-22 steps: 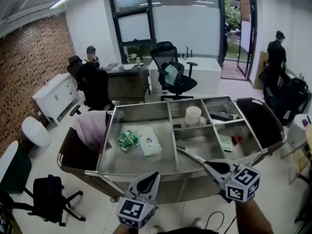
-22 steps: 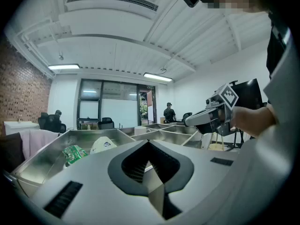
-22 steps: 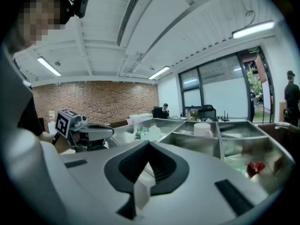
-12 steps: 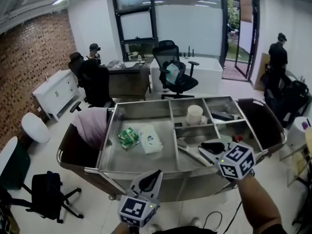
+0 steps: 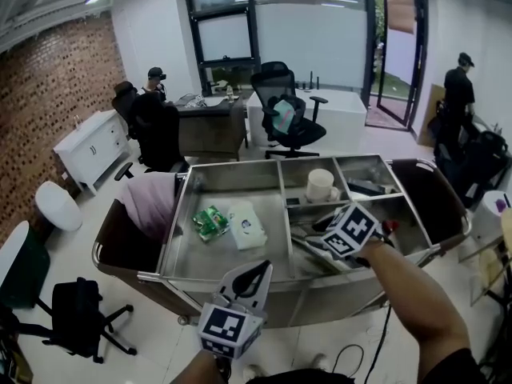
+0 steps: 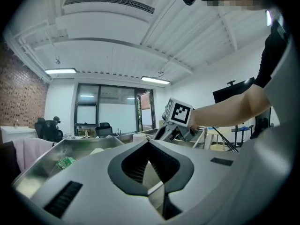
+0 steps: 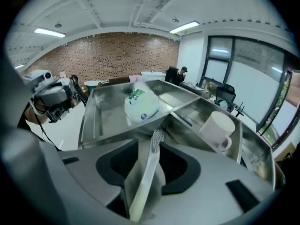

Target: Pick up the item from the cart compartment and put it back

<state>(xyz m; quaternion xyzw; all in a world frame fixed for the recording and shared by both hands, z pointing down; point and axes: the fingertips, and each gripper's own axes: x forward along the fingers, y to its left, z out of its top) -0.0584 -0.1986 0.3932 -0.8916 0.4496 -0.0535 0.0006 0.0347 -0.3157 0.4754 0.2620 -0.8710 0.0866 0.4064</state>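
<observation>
— Where now? White plastic toothbrush (image 7: 146, 175) clamped in right gripper (image 7: 155, 144), over front middle compartment (image 5: 308, 262) of stainless-steel cart (image 5: 182, 214).

— Best handling? Lower flat, bristles clear of steel divider (image 5: 284, 214), then release. Left gripper (image 6: 149, 144) closed, empty, idle before cart.

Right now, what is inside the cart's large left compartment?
A green packet and a white pouch lie side by side on the compartment floor. The left gripper covers a small patch of the near floor, so that spot cannot be checked.
</observation>
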